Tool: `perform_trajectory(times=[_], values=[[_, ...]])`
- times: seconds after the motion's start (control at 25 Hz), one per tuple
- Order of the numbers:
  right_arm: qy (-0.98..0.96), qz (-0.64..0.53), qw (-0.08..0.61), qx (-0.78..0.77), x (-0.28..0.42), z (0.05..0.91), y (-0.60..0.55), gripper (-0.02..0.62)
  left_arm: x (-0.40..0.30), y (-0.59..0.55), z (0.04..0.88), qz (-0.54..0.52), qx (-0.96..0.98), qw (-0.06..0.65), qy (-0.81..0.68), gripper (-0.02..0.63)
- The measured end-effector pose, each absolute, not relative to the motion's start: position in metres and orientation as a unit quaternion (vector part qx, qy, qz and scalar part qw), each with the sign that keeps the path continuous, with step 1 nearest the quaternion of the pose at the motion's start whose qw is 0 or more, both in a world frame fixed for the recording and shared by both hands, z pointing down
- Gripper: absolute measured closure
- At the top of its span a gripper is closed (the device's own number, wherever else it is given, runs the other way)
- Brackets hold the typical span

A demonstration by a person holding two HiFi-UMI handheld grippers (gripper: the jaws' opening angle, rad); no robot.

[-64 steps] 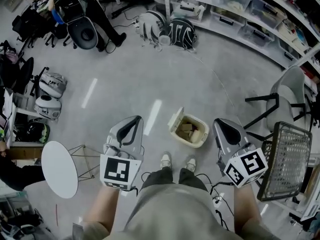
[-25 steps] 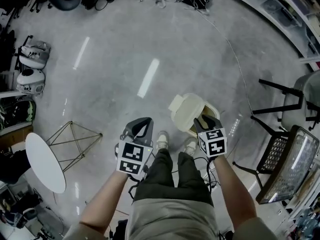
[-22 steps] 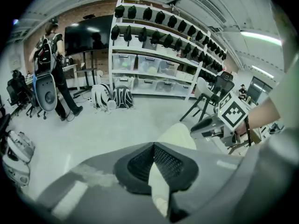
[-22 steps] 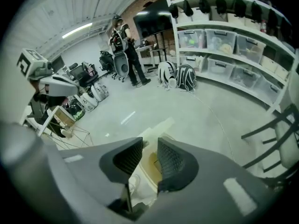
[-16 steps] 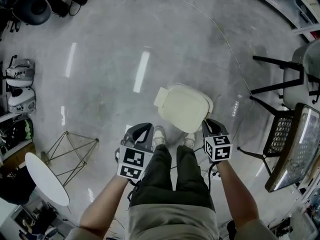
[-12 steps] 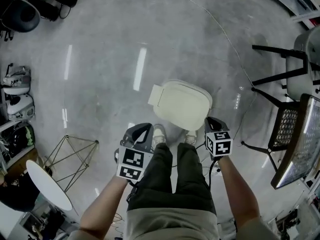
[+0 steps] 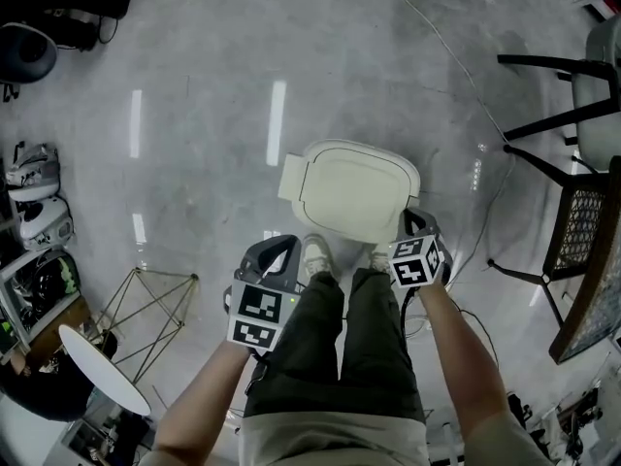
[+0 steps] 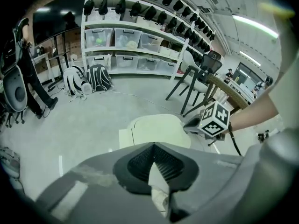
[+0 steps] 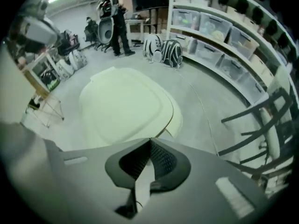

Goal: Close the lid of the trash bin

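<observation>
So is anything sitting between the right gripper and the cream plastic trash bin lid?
Nothing visible does. The cream plastic trash bin lid lies directly beyond the right gripper, whose jaws are shut with nothing between them. The lid already looks flat down and closed.

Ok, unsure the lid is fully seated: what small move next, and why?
Probably press the shut right gripper lightly down on the near corner of the lid: it lies flat, but a thin dark seam shows under its edge.
</observation>
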State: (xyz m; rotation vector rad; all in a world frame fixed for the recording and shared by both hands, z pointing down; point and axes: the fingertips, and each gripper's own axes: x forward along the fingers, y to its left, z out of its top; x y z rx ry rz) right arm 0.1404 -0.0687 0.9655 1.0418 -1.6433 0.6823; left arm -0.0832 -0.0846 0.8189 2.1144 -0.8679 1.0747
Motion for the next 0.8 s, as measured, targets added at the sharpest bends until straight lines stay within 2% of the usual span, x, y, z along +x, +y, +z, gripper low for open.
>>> perform_trajectory(times=[0.2,0.28,0.52,0.8], values=[[-0.669,0.213,0.630,0.332,0.132,0.971,-0.068,0.595,-0.071,-0.075,0.813,0.401,0.802,0.303,-0.321,0.603],[-0.664,0.204,0.644,0.319,0.132,0.972,-0.068,0.595,-0.063,-0.069,0.809,0.400,0.806,0.301,-0.315,0.603],[-0.667,0.287,0.587,0.357,0.132,0.947,-0.071,0.586,-0.053,-0.066,0.777,0.393,0.817,0.289,-0.308,0.603],[-0.708,0.299,0.480,0.422,0.137,0.810,-0.107,0.591,-0.055,-0.100,0.686,0.361,0.831,0.249,-0.341,0.603]])
